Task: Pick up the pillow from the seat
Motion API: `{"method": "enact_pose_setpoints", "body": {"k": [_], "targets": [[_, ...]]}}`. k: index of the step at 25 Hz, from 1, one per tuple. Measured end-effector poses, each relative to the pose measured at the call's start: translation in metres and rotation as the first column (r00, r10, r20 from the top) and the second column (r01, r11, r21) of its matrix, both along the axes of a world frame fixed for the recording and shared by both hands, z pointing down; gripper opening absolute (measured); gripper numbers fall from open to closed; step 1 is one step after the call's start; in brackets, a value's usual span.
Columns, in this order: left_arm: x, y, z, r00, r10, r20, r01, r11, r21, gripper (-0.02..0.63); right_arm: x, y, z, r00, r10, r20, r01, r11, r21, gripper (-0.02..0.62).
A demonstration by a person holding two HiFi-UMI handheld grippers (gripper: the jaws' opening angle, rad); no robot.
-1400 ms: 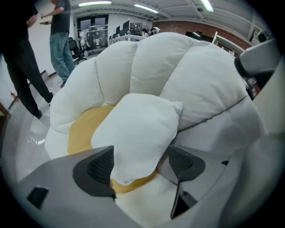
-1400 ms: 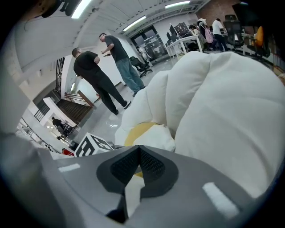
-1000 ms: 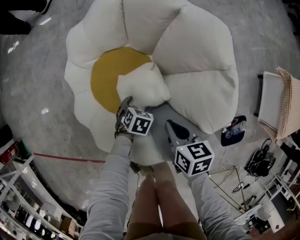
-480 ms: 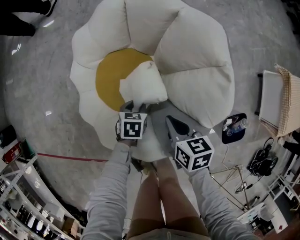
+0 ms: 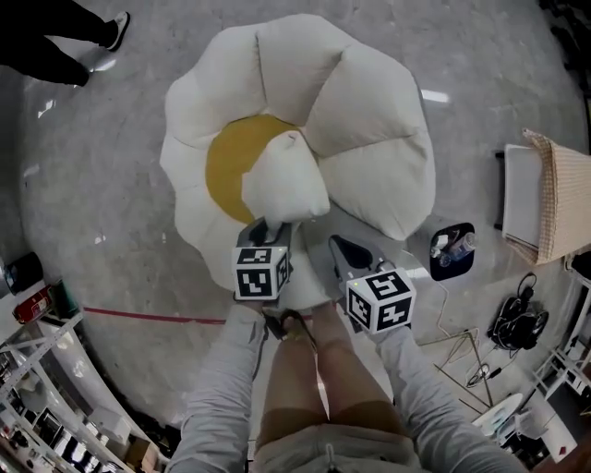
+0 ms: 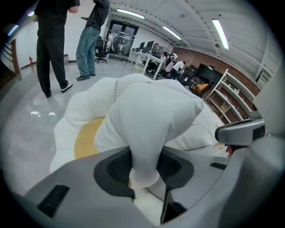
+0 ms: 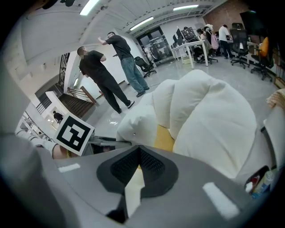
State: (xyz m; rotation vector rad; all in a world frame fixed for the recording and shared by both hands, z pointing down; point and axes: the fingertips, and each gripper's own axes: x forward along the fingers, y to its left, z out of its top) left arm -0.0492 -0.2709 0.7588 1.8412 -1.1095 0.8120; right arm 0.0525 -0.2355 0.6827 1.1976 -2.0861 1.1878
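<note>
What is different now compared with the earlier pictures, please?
The jaws of the left gripper, open around a corner of the pillow before, have just closed on it and lifted it up from the seat. The right gripper stays shut and empty; the seat keeps its place.

From my feed this reads as an open-plan office that doubles as a test space. Long strip lights (image 6: pixel 221 33) run along a bare ceiling, and rows of desks (image 7: pixel 189 46) with monitors (image 7: pixel 185 32) and black office chairs (image 7: pixel 144 67) stand at the far end near a brick wall (image 7: pixel 218 9). The floor (image 5: pixel 83 212) is polished grey and marked with a red line (image 5: pixel 148 316). Coiled cables (image 5: pixel 517 323) and tripod legs (image 5: pixel 462 365) lie at the edges (the lab side of things). White shelving (image 6: pixel 231 91) lines one wall. Two people (image 7: pixel 100 73) stand talking by a stair railing (image 7: pixel 80 95). A flower-shaped seat (image 5: pixel 369 120) sits on the open floor.
</note>
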Motion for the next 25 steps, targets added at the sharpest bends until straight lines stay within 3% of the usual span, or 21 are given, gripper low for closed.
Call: {"method": "enact_pose_setpoints", "body": {"k": [10,18,25], "targets": [[-0.012,0.029,-0.084,0.999,-0.033,-0.019,0.034,0.999,0.030,0.147,-0.005,0.028,-0.065,0.997,-0.075,-0.034,0.076,0.997,0.029,0.000],[-0.035,0.044,-0.161,0.982,-0.169,-0.079,0.173,0.983,0.056,0.147,-0.017,0.040,-0.121,0.992,-0.117,-0.041,0.120,0.990,0.074,0.000],[-0.046,0.060,-0.212,0.974,-0.203,-0.099,0.213,0.972,0.100,0.147,-0.026,0.043,-0.172,0.985,-0.168,-0.043,0.172,0.975,0.139,0.000]]}}
